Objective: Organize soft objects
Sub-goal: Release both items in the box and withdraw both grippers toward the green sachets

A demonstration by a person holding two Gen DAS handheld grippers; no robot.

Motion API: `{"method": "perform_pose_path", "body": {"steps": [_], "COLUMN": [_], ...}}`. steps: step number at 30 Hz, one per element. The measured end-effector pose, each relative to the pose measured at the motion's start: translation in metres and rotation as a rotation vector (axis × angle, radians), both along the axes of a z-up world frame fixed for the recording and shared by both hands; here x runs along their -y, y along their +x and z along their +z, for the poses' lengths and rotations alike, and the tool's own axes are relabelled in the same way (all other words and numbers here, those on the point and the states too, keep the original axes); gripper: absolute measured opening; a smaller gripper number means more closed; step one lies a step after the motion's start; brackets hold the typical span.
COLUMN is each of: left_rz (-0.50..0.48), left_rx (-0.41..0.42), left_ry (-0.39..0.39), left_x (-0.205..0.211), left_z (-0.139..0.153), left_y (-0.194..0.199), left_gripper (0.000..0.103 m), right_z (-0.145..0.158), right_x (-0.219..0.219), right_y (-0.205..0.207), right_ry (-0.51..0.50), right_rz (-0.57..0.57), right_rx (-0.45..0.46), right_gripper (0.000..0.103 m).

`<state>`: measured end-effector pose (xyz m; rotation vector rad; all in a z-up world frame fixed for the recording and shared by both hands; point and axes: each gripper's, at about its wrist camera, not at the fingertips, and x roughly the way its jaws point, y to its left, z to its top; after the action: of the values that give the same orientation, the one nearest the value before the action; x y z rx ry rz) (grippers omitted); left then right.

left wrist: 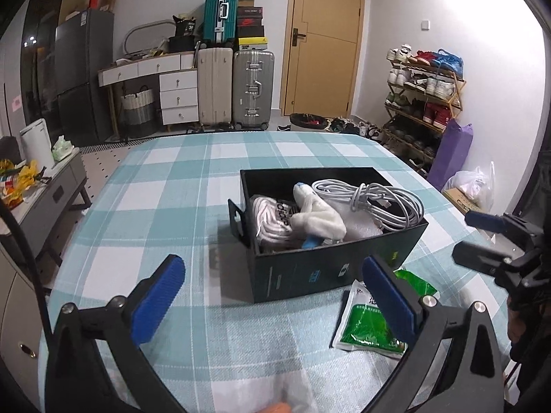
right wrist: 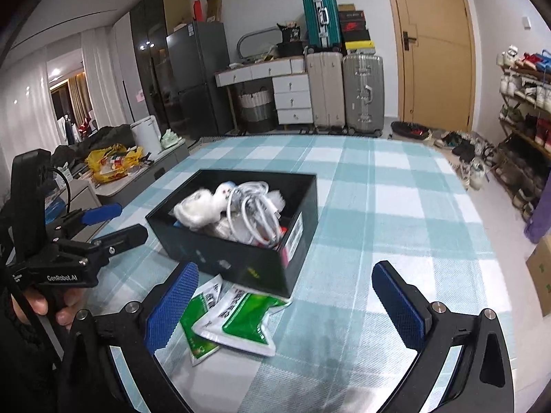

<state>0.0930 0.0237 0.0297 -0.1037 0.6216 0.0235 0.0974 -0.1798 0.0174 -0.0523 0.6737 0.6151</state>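
A black open box [left wrist: 310, 268] [right wrist: 224, 258] stands on the teal-and-white checked tablecloth [left wrist: 165, 189]. Inside lie a white plush toy [left wrist: 316, 216], a coiled white cable [left wrist: 378, 199] [right wrist: 258, 213] and a striped white packet [left wrist: 272, 220]. Green-and-white sachets [left wrist: 368, 327] [right wrist: 237, 316] lie on the cloth against the box's near wall. My left gripper [left wrist: 272, 268] is open in front of the box, nothing between its blue pads. My right gripper [right wrist: 285, 270] is open too, over the sachets and the box's near corner, touching neither. Each gripper shows in the other's view [left wrist: 471, 239] [right wrist: 120, 223].
Beyond the table stand suitcases [left wrist: 237, 86], a white drawer unit [left wrist: 179, 96], a wooden door [left wrist: 323, 41] and a shoe rack [left wrist: 423, 93]. A low grey cabinet [left wrist: 51, 192] sits left of the table. Cardboard boxes [right wrist: 540, 275] are on the floor at the right.
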Motion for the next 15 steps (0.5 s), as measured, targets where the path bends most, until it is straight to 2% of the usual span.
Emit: {"method": "perform_pose_path", "body": {"steps": [15], "left_rz": [-0.004], "left_rx": [-0.054], "left_ry": [-0.004], "left_x": [0.007], "left_z": [-0.024], "left_y": [-0.008], "left_gripper": [0.103], "right_z": [-0.032], "right_x": [-0.029], "right_y": [0.003], "right_ry": [-0.058], "right_rz": [0.056], "right_rx": [-0.134], "right_gripper": [0.102]}}
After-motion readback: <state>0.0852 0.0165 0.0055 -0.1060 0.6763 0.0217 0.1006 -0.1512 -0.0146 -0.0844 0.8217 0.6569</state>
